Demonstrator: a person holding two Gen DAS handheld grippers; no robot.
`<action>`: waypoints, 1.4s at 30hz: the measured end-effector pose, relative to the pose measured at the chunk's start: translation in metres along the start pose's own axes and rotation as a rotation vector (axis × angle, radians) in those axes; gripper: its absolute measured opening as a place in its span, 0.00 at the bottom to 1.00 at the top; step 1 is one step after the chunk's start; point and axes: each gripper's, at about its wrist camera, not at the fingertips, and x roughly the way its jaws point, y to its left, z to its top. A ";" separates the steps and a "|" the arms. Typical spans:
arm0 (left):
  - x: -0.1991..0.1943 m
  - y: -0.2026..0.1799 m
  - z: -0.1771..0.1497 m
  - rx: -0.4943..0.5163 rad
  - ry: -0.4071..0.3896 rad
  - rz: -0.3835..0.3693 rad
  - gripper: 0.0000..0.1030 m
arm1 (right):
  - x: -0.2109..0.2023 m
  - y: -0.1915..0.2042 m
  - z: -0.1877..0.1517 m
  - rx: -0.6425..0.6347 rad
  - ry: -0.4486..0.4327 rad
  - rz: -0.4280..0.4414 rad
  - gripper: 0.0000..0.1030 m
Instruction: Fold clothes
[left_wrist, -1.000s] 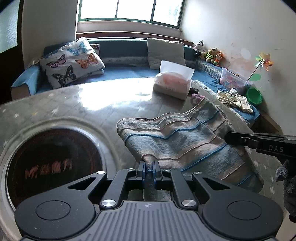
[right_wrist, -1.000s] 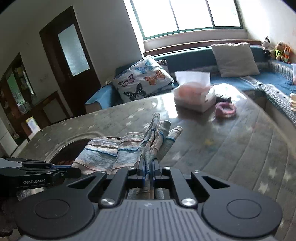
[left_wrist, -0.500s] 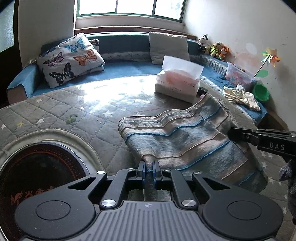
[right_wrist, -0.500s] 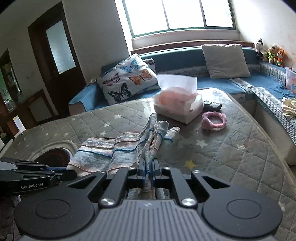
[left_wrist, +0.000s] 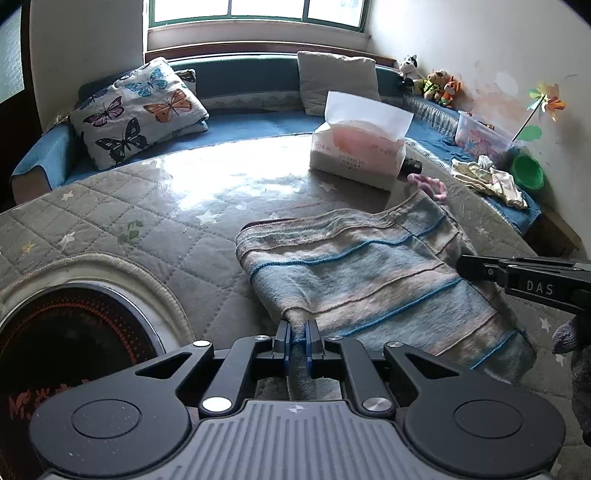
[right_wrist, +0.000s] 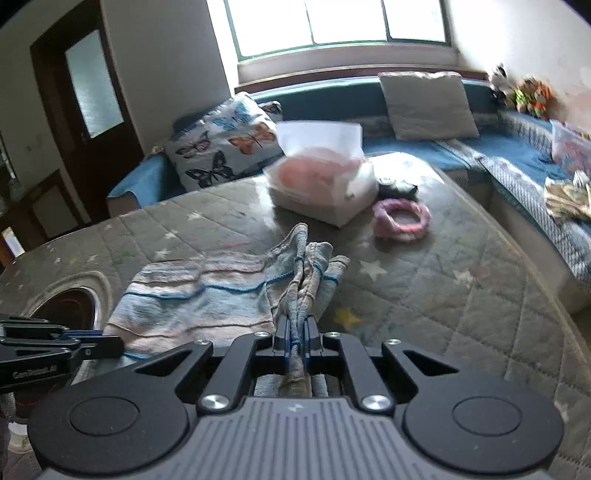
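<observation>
A striped blue, pink and grey cloth (left_wrist: 373, 280) lies spread on the quilted grey table cover (left_wrist: 155, 229). My left gripper (left_wrist: 297, 334) is shut on its near left corner. My right gripper (right_wrist: 296, 332) is shut on a bunched edge of the same cloth (right_wrist: 207, 299), whose folds stand up in front of the jaws. The right gripper also shows at the right of the left wrist view (left_wrist: 476, 267). The left gripper shows at the lower left of the right wrist view (right_wrist: 107, 343).
A tissue box (left_wrist: 356, 155) stands at the far side of the table, with a pink hair band (right_wrist: 400, 219) and a small dark object (right_wrist: 399, 188) beside it. A round dark opening (left_wrist: 70, 339) lies left. A blue sofa with a butterfly pillow (left_wrist: 136, 110) runs behind.
Both grippers have moved forward over the table, still holding the cloth; the round opening has slid left and the tissue box and hair band look nearer. The right wrist view is blurred by motion.
</observation>
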 end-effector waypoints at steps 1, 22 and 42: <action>0.000 0.001 0.000 -0.001 0.002 0.001 0.13 | 0.001 -0.002 -0.001 0.005 0.005 -0.003 0.08; -0.026 -0.006 -0.037 0.066 -0.006 0.045 0.72 | -0.039 0.015 -0.042 -0.083 -0.006 0.047 0.27; -0.059 -0.013 -0.082 0.071 -0.014 0.053 1.00 | -0.067 0.019 -0.069 -0.079 -0.064 0.034 0.71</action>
